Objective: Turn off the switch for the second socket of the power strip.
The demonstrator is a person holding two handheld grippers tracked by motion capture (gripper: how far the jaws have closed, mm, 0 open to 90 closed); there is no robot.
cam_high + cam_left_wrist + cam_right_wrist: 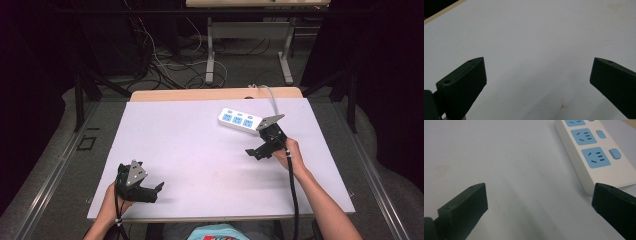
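The strip (596,157), lying just beside the right gripper's (539,205) black fingers (466,207), is showing a white body with sky-blue socket faces and blue buttons. The counter (200,150) under both pairs of fingers is showing plain white, edged in pale wood.

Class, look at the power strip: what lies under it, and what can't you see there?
The power strip lies flat on the white sheet covering the table. Its underside is hidden. The right claw is beside it, open, not touching.
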